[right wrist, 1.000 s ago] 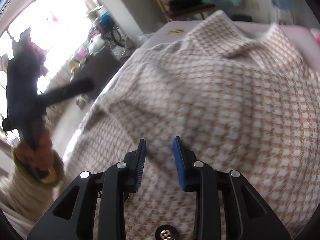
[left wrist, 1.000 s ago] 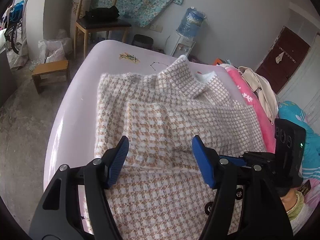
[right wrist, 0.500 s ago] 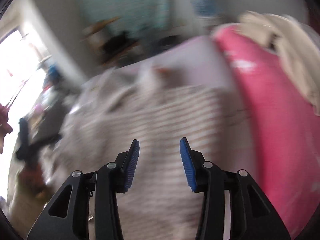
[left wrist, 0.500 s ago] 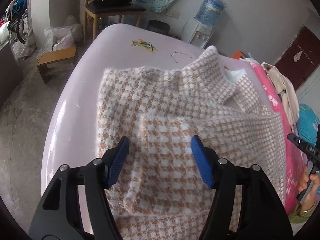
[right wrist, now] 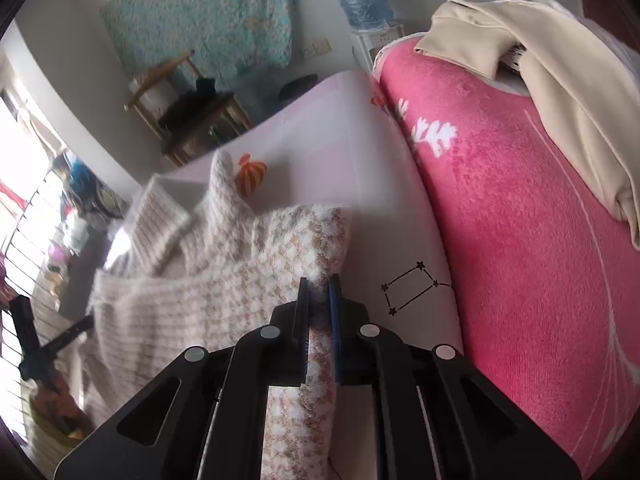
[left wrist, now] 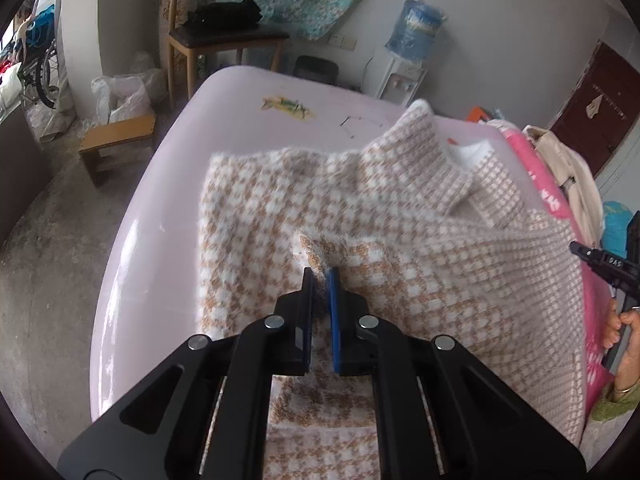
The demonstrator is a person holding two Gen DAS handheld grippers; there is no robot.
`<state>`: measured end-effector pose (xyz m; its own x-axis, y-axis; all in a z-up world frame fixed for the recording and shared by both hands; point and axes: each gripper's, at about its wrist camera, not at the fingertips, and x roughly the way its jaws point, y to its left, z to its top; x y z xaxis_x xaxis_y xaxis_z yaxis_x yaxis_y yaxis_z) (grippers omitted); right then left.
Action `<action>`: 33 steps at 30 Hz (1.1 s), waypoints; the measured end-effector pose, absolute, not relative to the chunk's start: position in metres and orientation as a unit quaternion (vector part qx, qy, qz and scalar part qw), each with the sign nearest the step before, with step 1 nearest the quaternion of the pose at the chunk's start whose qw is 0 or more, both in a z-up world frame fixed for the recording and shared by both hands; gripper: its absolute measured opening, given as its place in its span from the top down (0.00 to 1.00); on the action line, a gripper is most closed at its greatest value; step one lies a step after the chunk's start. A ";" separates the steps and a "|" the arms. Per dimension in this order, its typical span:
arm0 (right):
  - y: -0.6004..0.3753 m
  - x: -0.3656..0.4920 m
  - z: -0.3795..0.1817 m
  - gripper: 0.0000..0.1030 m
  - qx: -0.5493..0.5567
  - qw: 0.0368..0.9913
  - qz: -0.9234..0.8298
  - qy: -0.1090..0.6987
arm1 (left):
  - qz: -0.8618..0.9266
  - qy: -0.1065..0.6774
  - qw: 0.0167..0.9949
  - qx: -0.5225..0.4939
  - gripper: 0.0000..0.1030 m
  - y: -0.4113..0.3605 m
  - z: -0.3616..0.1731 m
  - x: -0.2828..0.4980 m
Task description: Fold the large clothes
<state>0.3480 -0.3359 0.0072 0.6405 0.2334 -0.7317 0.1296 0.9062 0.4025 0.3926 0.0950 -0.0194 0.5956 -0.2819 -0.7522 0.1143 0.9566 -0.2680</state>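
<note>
On the pale bed (left wrist: 160,220), both grippers, apart before, now pinch the checked sweater (left wrist: 400,240).

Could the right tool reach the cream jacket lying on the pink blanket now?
Probably not yet. The right tool is shut on the checked sweater's edge, so it is busy. Otherwise the way looks free: the cream jacket lies uncovered on the pink blanket, further back to the right.
</note>
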 end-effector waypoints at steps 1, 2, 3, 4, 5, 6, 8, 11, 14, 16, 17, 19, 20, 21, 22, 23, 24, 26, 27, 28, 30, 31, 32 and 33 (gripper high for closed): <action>-0.339 0.346 0.007 0.92 0.222 0.880 0.030 0.419 | -0.117 0.426 0.892 -0.100 0.94 0.094 -0.013 0.394; -0.342 0.345 0.006 0.92 0.228 0.879 0.029 0.417 | -0.122 0.418 0.894 -0.105 0.94 0.093 -0.008 0.396; -0.345 0.344 0.004 0.92 0.234 0.879 0.027 0.415 | -0.126 0.414 0.894 -0.115 0.94 0.093 -0.004 0.399; -0.349 0.342 0.002 0.92 0.238 0.878 0.026 0.415 | -0.127 0.415 0.893 -0.124 0.94 0.093 -0.003 0.403; -0.352 0.341 -0.001 0.92 0.245 0.876 0.025 0.414 | -0.124 0.418 0.891 -0.127 0.94 0.092 -0.004 0.407; -0.352 0.342 -0.003 0.92 0.250 0.875 0.024 0.413 | -0.121 0.423 0.889 -0.126 0.94 0.090 -0.007 0.411; -0.355 0.343 -0.009 0.92 0.258 0.874 0.019 0.411 | -0.113 0.439 0.884 -0.117 0.94 0.087 -0.020 0.418; -0.356 0.344 -0.017 0.92 0.266 0.873 0.013 0.409 | -0.101 0.468 0.869 -0.124 0.93 0.090 -0.043 0.424; -0.356 0.345 -0.021 0.92 0.263 0.874 0.006 0.408 | -0.100 0.465 0.869 -0.132 0.91 0.093 -0.045 0.420; -0.356 0.346 -0.020 0.92 0.261 0.876 0.002 0.406 | -0.097 0.466 0.870 -0.131 0.91 0.092 -0.042 0.418; -0.357 0.346 -0.019 0.92 0.260 0.877 -0.003 0.405 | -0.096 0.466 0.870 -0.128 0.91 0.092 -0.041 0.415; -0.362 0.347 -0.017 0.92 0.251 0.879 -0.021 0.404 | -0.096 0.466 0.871 -0.127 0.91 0.094 -0.041 0.411; -0.365 0.347 -0.015 0.92 0.240 0.880 -0.045 0.408 | -0.097 0.466 0.870 -0.129 0.88 0.096 -0.042 0.410; -0.369 0.347 -0.015 0.92 0.238 0.877 -0.053 0.413 | -0.097 0.466 0.869 -0.135 0.87 0.099 -0.042 0.409; -0.374 0.345 -0.013 0.92 0.247 0.875 -0.048 0.413 | -0.101 0.465 0.868 -0.145 0.83 0.102 -0.041 0.408; -0.377 0.340 -0.009 0.92 0.252 0.875 -0.048 0.410 | -0.101 0.464 0.867 -0.152 0.76 0.106 -0.040 0.409; -0.376 0.336 -0.004 0.91 0.244 0.879 -0.051 0.407 | -0.105 0.454 0.870 -0.161 0.73 0.111 -0.036 0.404; -0.368 0.327 0.012 0.90 0.209 0.892 -0.056 0.396 | -0.116 0.424 0.882 -0.170 0.71 0.119 -0.023 0.394; -0.358 0.323 0.022 0.89 0.184 0.900 -0.053 0.391 | -0.123 0.411 0.887 -0.170 0.70 0.120 -0.017 0.390; -0.346 0.321 0.030 0.85 0.160 0.907 -0.042 0.388 | -0.135 0.399 0.891 -0.169 0.70 0.120 -0.010 0.386; -0.315 0.325 0.040 0.73 0.110 0.914 -0.008 0.389 | -0.160 0.390 0.892 -0.164 0.70 0.114 0.000 0.386; -0.295 0.329 0.042 0.66 0.081 0.915 0.018 0.395 | -0.171 0.392 0.890 -0.159 0.70 0.108 0.002 0.388; -0.275 0.335 0.041 0.64 0.054 0.913 0.045 0.401 | -0.179 0.399 0.886 -0.153 0.70 0.100 0.002 0.391; -0.260 0.340 0.038 0.62 0.033 0.911 0.061 0.407 | -0.186 0.408 0.881 -0.148 0.70 0.091 0.001 0.394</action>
<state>0.3400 -0.2595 0.0381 0.6606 0.1380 -0.7379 -0.0837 0.9904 0.1103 0.3943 0.0912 0.0007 0.5971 -0.4491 -0.6646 0.2077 0.8869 -0.4127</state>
